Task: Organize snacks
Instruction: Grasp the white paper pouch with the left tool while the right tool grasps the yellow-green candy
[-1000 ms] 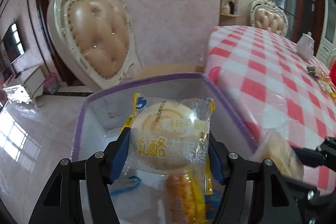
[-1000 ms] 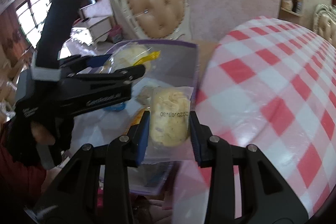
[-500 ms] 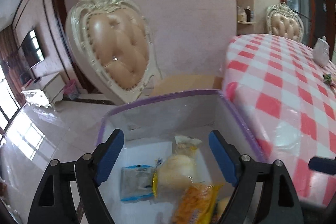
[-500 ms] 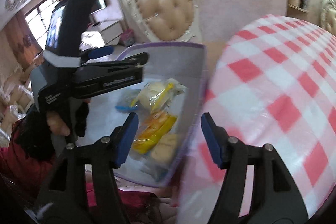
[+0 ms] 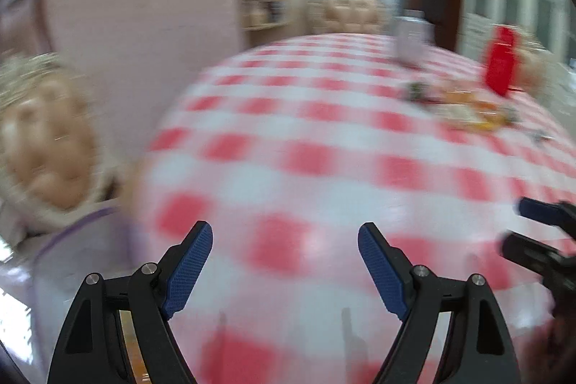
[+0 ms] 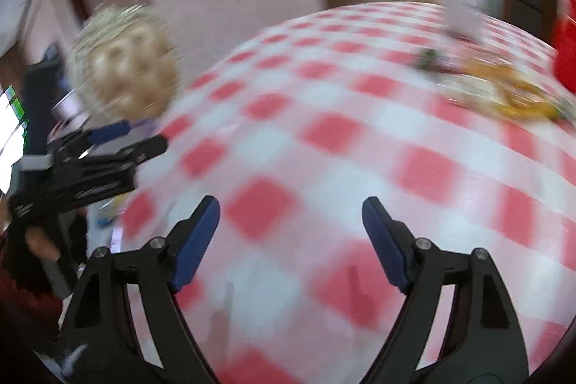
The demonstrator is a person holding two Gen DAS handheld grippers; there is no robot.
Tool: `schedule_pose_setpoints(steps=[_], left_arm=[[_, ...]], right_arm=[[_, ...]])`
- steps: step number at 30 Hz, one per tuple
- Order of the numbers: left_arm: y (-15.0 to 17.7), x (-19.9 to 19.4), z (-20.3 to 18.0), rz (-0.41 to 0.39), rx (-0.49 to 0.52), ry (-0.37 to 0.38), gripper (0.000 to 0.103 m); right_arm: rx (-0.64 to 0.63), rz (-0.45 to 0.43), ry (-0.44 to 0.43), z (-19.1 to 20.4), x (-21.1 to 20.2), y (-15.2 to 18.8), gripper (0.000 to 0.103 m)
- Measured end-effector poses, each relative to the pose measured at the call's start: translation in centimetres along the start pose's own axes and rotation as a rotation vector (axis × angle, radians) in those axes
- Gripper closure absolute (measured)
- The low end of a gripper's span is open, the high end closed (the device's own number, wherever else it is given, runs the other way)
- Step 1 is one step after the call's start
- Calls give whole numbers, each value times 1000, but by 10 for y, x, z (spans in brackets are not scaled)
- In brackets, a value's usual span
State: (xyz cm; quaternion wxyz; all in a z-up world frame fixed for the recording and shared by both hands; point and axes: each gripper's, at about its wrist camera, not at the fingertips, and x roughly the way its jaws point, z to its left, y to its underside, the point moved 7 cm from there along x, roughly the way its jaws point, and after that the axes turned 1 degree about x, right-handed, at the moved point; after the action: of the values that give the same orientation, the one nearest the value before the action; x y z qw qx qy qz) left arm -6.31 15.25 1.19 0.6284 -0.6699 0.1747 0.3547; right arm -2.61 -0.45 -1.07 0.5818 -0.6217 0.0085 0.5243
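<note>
Right wrist view shows the right gripper (image 6: 291,233) with its jaws spread wide and nothing between them; they have just been opening, and only the red-and-white checked tablecloth (image 6: 324,132) lies beneath the blue pads. The left gripper (image 5: 284,261) likewise stands wide and empty over the cloth. The remaining snacks (image 6: 504,92), a blurred cluster of yellowish wrappers, lie far across the table toward the upper right of both views, beside a red container (image 5: 498,63) and well apart from either claw. The pile seems to stretch roughly across the view, though blur hides the lie of any single packet. The purple-rimmed storage box (image 5: 72,240) sits off the table's near edge at lower left, next to a padded chair (image 6: 126,60), so the snacks and the box lie on opposite sides of the grippers. The right gripper, which appears at the right edge of the left wrist view (image 5: 540,240), looks the nearer of the two to the pile, so the next reach likely runs forward and rightward, with that hand arriving first.
</note>
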Motion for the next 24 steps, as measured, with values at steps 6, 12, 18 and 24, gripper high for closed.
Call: schedule_pose_setpoints(steps=[6, 12, 18, 24], left_arm=[[-27, 16, -164, 17, 134, 352, 19], [-47, 49, -267, 31, 139, 490, 19], [-53, 71, -320, 18, 92, 552, 19], [-60, 72, -308, -29, 67, 581, 19]], right_arm=[[218, -39, 251, -141, -53, 10, 17], [405, -87, 477, -263, -106, 25, 17], [506, -111, 539, -349, -115, 12, 17], [536, -100, 547, -401, -90, -19, 17]])
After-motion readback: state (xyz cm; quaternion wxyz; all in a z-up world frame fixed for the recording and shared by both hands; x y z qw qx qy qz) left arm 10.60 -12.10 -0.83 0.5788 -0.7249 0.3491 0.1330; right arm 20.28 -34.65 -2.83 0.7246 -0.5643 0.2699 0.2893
